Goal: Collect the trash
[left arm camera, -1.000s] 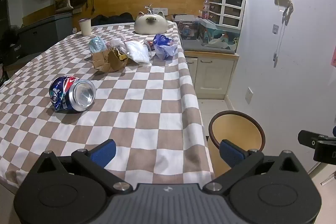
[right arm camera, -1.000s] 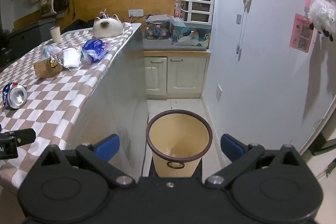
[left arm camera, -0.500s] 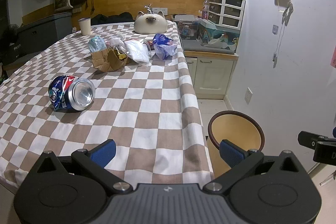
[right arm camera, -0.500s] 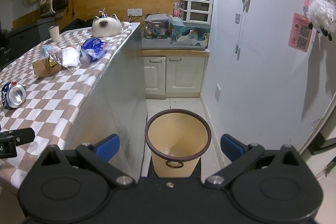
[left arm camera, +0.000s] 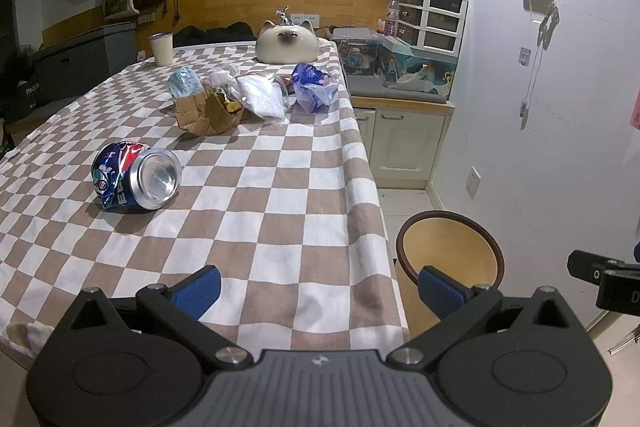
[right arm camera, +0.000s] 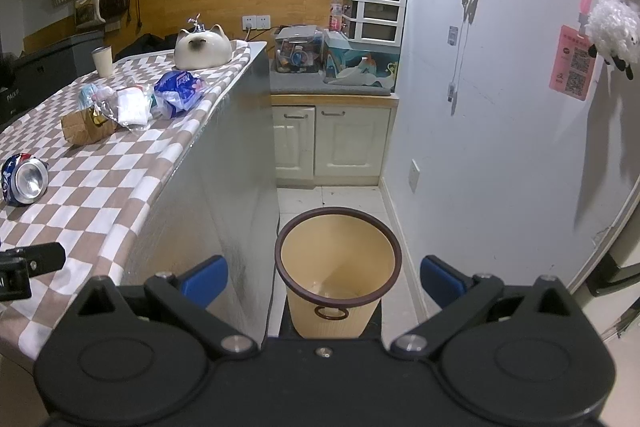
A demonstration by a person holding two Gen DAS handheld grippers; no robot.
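Crushed blue aluminium drink can (left arm camera: 134, 177) lies on its side on the brown-and-white checked tablecloth (left arm camera: 280, 187), far left of the left gripper (left arm camera: 318, 289), whose fingers are spread wide and empty, as are the right gripper's (right arm camera: 322, 277) above the yellow dark-rimmed waste bin (right arm camera: 338, 263).

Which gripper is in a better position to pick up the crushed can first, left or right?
Probably left. The left gripper is open over the table edge, facing the crushed can. The right gripper is open too, but aimed at the bin on the floor.
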